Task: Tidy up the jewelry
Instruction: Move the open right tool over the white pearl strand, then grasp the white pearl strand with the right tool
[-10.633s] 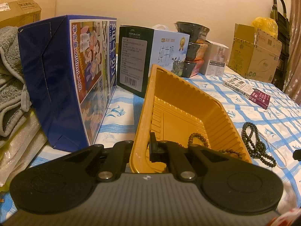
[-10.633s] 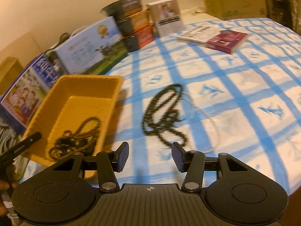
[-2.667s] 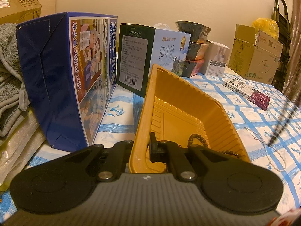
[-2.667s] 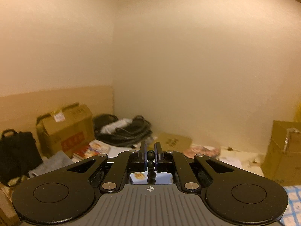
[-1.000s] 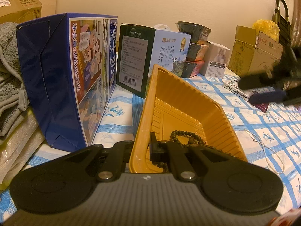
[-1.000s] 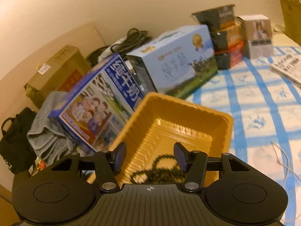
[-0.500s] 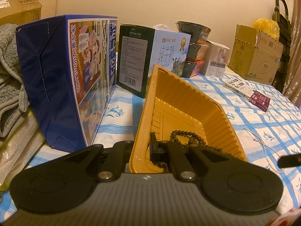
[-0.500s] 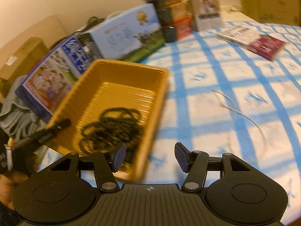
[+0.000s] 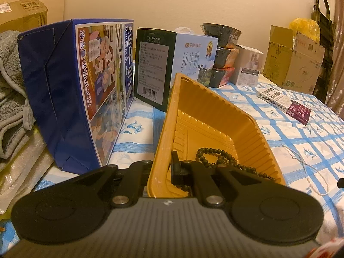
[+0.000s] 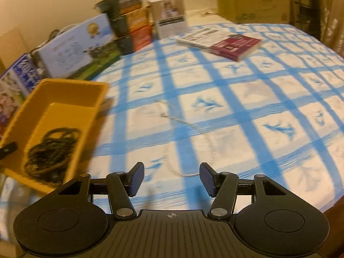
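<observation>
Spread and empty, my right gripper (image 10: 169, 177) now looks down on the checked cloth (image 10: 247, 99) instead of into the yellow tray (image 10: 64, 92), which sat right under it a second ago and has slid off to nine o'clock in its view. The dark bead strand (image 10: 51, 148) that I was carrying a few seconds back lies coiled in the tray, and the gripper carries nothing. So that piece is put away, and I judge the white chain (image 10: 187, 137) to be the last piece to sort.

The chain lies loose on the cloth at twelve o'clock from my right fingers, its near loop just ahead of the gap between them, not touched by either pad. The jaws stand about half apart, wide enough, I think, to drop over the thin loop.

My left gripper (image 9: 165, 169) has not shifted: its jaws are pressed together on the near wall of the tray, one finger inside and one outside, holding it tilted up and steady. In its view the beads rest at two o'clock against the tray's lower corner, and the chain lies at three o'clock on the cloth, well apart from the tray.
</observation>
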{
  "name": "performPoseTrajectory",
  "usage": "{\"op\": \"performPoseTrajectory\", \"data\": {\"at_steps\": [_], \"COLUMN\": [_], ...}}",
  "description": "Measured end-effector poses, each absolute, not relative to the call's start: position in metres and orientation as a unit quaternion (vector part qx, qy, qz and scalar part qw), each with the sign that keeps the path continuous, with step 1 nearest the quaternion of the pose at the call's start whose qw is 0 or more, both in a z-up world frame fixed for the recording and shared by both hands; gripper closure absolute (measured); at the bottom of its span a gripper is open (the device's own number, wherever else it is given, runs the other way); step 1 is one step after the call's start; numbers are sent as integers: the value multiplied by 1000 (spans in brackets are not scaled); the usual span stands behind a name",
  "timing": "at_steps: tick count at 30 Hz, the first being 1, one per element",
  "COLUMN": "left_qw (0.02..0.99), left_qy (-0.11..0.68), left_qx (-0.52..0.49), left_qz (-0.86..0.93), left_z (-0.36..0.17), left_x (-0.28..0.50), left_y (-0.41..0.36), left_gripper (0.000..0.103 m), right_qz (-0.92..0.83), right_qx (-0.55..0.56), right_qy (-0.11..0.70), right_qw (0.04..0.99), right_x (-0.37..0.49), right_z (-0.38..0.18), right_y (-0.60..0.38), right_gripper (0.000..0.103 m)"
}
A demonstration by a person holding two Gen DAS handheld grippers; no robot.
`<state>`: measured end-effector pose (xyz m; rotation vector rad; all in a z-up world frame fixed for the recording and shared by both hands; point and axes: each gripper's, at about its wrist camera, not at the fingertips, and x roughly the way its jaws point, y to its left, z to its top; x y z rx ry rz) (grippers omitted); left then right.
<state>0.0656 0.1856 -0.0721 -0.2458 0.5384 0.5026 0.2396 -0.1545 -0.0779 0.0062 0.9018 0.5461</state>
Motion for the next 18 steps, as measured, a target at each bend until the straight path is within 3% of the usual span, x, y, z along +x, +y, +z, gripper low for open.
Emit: {"op": "performPoseTrajectory", "data": {"at_steps": [4, 7, 15, 18], "left_qw": [925, 925, 924, 923], "left_qy": [265, 266, 269, 271], "left_qx": [-117, -114, -111, -111], "left_qz": [246, 247, 248, 248], "left_z": [-72, -72, -72, -73], "left_x": [67, 67, 68, 68], "left_y": [185, 185, 185, 185], "left_gripper": [98, 98, 98, 98], "right_qz": [239, 233, 227, 225], "right_qx": [-17, -25, -40, -47], "right_qy": [425, 427, 430, 433], "right_qw": [873, 873, 873, 871], "right_x": [252, 262, 285, 290], "right_z": [-89, -96, -113, -119], "right_y": [-163, -165, -159, -156], "right_gripper": [46, 61, 79, 80]}}
